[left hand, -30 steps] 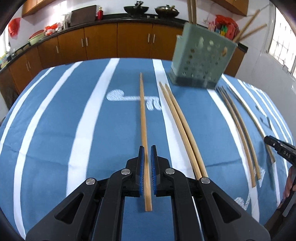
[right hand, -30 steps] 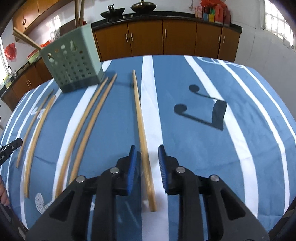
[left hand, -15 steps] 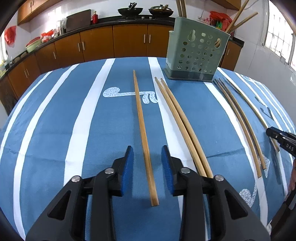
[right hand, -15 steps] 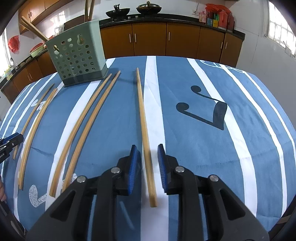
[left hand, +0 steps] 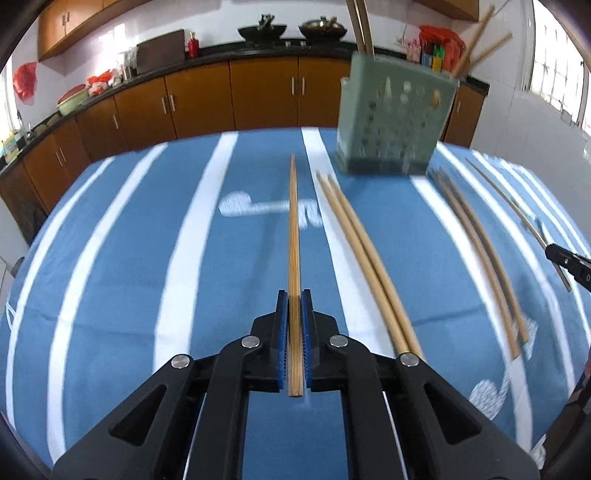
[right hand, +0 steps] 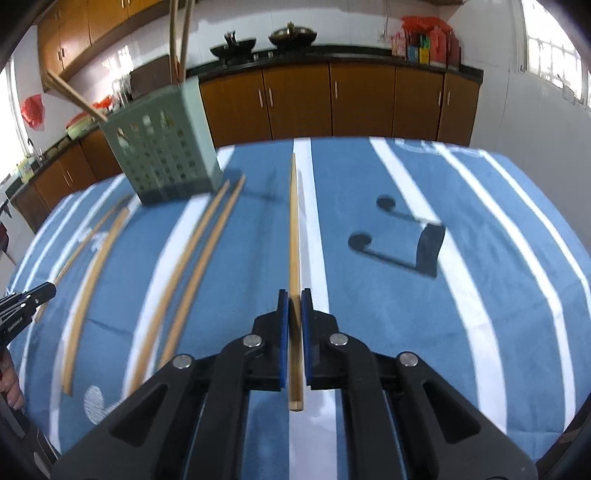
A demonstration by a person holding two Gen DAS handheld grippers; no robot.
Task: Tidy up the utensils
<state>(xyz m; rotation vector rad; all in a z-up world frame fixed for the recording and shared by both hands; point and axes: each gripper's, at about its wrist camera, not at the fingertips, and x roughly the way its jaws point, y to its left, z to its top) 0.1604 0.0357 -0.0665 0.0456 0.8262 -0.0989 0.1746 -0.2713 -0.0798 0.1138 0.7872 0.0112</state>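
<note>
Grippers clenched: left gripper (left hand: 294, 306) w/ ribbed blue pads on slim round bamboo chopstick (left hand: 293, 236); right gripper (right hand: 294, 306) on squarish pale wooden chopstick (right hand: 294, 229).

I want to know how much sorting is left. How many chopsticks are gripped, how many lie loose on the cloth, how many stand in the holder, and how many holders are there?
Gripped chopsticks: 2, one in the left gripper, one in the right gripper
Loose chopsticks on the cloth: 4
Standing chopsticks in the holder: 4 showing
Green holder: 1
Total: 11
</note>
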